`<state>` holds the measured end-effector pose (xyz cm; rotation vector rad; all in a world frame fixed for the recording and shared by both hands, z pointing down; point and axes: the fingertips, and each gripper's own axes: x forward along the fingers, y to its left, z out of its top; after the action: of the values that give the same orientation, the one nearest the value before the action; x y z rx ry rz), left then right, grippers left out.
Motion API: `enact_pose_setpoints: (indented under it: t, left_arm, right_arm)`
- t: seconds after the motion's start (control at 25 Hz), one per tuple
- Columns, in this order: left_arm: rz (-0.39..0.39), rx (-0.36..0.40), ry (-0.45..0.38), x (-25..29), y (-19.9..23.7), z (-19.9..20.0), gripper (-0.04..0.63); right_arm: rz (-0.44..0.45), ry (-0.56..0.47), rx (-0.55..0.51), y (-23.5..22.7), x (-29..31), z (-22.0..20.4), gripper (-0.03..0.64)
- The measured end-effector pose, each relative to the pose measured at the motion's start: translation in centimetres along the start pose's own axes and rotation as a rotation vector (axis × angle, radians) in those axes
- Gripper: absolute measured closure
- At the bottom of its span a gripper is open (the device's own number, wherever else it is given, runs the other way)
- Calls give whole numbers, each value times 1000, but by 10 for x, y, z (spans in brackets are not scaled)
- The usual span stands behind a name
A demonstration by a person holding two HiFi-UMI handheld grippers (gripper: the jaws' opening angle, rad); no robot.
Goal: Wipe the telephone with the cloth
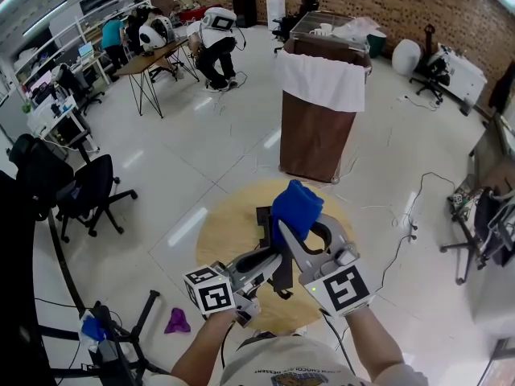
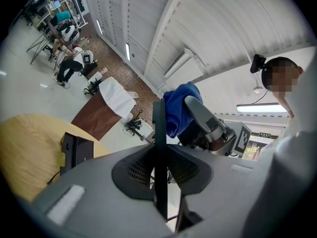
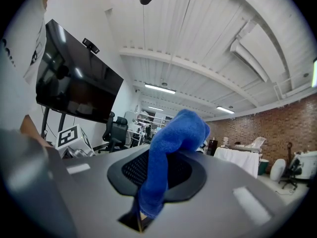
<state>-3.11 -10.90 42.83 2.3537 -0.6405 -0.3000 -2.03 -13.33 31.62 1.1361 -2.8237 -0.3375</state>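
Over the round wooden table (image 1: 221,236) I hold both grippers close together. My right gripper (image 1: 288,230) is shut on a blue cloth (image 1: 296,206), which bunches up above its jaws (image 3: 171,148) and shows in the left gripper view too (image 2: 178,108). My left gripper (image 1: 276,265) is shut on a thin black slab (image 2: 158,133), seen edge-on and seemingly part of the telephone. The cloth hangs just beyond that slab's far end; I cannot tell whether they touch. Another black telephone piece (image 2: 75,151) lies on the table (image 2: 25,148), partly hidden behind the cloth in the head view.
A brown bin with a white liner (image 1: 318,127) stands just past the table. A black office chair (image 1: 88,191) is at the left and a purple rag (image 1: 177,322) lies on the floor. People (image 1: 216,43) work at desks far back. Cables (image 1: 402,240) trail at the right.
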Motion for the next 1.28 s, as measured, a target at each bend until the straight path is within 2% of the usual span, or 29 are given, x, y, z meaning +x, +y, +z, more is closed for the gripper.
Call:
enact_pose_setpoints:
  t: [0.32, 0.56, 0.72, 1.0, 1.28]
  left_arm:
    - [18, 8, 17, 0, -1, 1, 531]
    - [60, 22, 1, 1, 11, 6, 531]
    - [71, 34, 4, 6, 13, 6, 531]
    - [96, 119, 50, 13, 10, 1, 531]
    - [104, 154, 57, 14, 10, -1, 531]
  right_arm:
    - [-6, -15, -46, -5, 7, 14, 554]
    - [55, -74, -26, 28, 3, 36, 554]
    - [112, 6, -16, 53, 9, 20, 554]
    - [169, 85, -25, 72, 24, -4, 554]
    - [168, 108, -51, 66, 31, -15, 554]
